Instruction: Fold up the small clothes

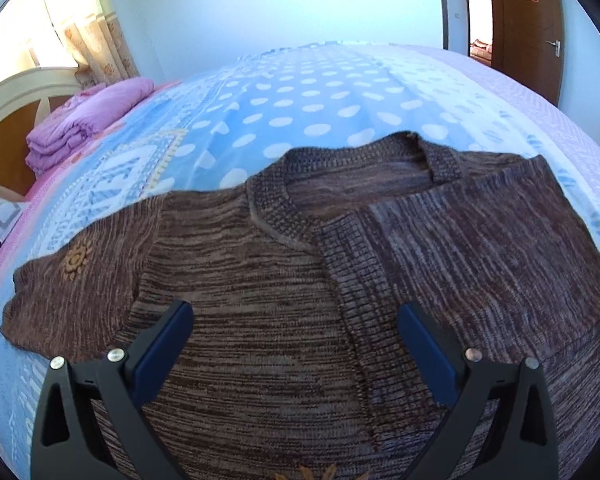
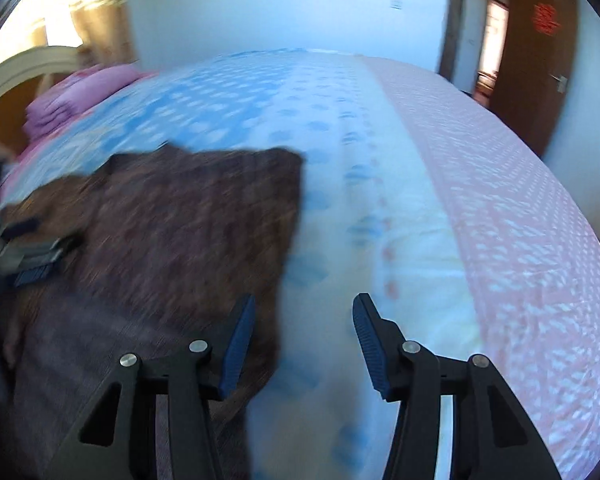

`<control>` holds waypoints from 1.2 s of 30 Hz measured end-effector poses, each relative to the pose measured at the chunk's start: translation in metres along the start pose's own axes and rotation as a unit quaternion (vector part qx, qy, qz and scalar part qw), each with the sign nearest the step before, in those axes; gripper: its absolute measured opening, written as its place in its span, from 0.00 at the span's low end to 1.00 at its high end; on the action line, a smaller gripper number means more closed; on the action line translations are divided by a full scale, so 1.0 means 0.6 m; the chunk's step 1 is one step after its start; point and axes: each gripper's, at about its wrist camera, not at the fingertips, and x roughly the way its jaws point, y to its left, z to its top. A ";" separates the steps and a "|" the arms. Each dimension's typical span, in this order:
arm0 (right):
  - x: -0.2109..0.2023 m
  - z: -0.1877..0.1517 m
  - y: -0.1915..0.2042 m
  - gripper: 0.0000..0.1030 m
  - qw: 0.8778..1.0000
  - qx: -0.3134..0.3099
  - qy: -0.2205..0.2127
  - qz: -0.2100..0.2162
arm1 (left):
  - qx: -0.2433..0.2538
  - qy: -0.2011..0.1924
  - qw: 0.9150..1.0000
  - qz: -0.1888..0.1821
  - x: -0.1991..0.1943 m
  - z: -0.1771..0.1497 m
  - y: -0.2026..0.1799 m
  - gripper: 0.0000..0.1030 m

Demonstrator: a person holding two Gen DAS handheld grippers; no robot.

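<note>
A brown knitted sweater (image 1: 260,280) lies flat on the bed sheet (image 1: 300,112), collar toward the far side. Its left sleeve (image 1: 68,280), with an orange sun motif, is spread out to the left, while the right part (image 1: 480,248) lies folded over the front. My left gripper (image 1: 296,316) hovers open and wide over the sweater's body, holding nothing. In the blurred right wrist view the sweater (image 2: 172,232) fills the left half. My right gripper (image 2: 304,320) stands open just past the sweater's right edge, over bare sheet, with nothing between its fingers. The left gripper (image 2: 28,252) shows at the left edge.
A folded purple blanket (image 1: 80,124) sits by the white headboard (image 1: 16,88) at the far left. A pink patterned band (image 2: 520,248) runs along the bed's right side. A brown door (image 1: 532,24) stands open at the back right, and curtains (image 1: 84,32) hang at the back left.
</note>
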 end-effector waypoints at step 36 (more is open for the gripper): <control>0.099 0.071 0.011 0.35 0.994 0.056 0.014 -0.090 | -0.048 0.004 0.999 -0.001 0.010 -0.011 0.032 1.00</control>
